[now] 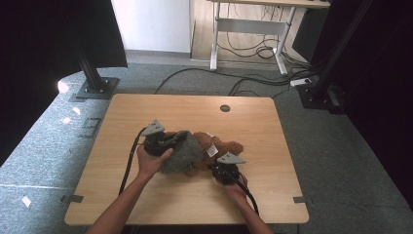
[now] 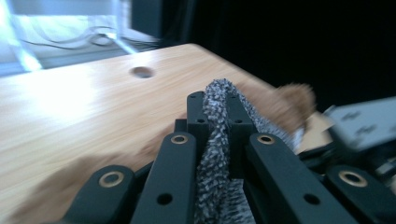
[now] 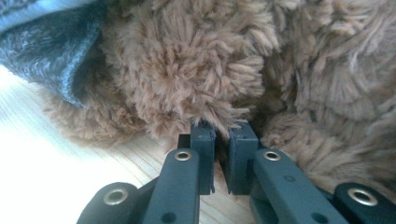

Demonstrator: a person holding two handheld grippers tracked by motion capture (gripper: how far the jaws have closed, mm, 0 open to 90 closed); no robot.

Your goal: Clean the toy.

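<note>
Brown teddy bear (image 3: 196, 70): shaggy plush, matt. Grey garment (image 2: 217, 154): nubbly knit cloth, flecked. Desk (image 1: 160, 109): pale wood-grain top, smooth, slight sheen. Left gripper (image 2: 219, 109), right gripper (image 3: 223, 135): matt black plastic, brass-coloured rivets.

Between the black jaws of the left gripper (image 2: 217, 119) sits a grey cloth (image 2: 215, 154) — a speckled knit, flecked dark charcoal and pale grey. Just beyond the black jaws of the right gripper (image 3: 223, 133) lies a plush toy (image 3: 261, 70) in warm, shaggy brown, with a small white tag (image 1: 212, 151) on it. Each gripper carries a pale grey three-cornered plate on top and trails a black cable. Under both, the table (image 1: 146, 109) is light wood with a fine straight grain — one dark round hole (image 1: 225, 108) far beyond the tongs.
</note>
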